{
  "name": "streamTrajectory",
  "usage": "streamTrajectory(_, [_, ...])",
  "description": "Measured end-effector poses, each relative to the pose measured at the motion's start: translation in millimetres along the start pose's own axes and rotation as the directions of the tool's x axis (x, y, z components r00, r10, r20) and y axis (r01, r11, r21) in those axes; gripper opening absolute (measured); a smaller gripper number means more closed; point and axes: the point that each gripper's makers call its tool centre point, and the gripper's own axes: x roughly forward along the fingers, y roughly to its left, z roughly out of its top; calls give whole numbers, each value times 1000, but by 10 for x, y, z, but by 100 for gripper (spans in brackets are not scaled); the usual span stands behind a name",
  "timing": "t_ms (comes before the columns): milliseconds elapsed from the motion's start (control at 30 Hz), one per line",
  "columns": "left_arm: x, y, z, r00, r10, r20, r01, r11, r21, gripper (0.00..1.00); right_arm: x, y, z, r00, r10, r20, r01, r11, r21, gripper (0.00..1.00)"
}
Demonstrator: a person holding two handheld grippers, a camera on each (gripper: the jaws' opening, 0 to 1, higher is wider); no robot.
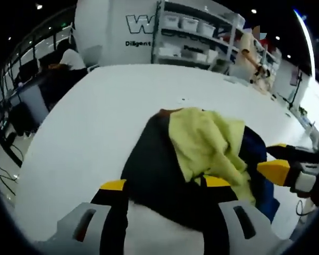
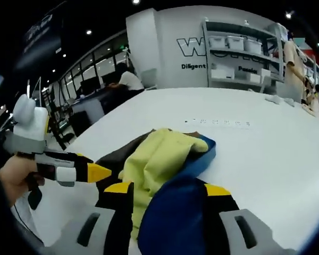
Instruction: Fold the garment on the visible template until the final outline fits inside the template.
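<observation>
On the white table (image 1: 95,122) the garment (image 1: 202,143) lies bunched and unfolded, left gripper (image 1: 165,185) and right gripper (image 2: 167,187) jaws apart astride its near edge; folding barely begun.

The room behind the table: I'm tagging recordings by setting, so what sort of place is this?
Probably a showroom or lab hall, not a home: a large white table holding the garment, metal shelving with storage bins, big wall lettering, and a person at a desk.
</observation>
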Motion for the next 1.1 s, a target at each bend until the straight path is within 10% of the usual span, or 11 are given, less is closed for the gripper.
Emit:
streamTrajectory(333, [131, 0, -238, 1000, 4, -22, -6, 996, -92, 26, 97, 16, -297, 998, -36, -47, 38, 999, 39, 0])
streamTrajectory(567, [159, -6, -234, 1000, -15, -9, 14, 998, -63, 4, 103, -52, -286, 998, -44, -35, 43, 999, -11, 0])
streamTrajectory(1100, [-48, 255, -176, 1000, -22, 7, 22, 999, 39, 2, -171, -438, 101, 998, -46, -30, 37, 969, -243, 0])
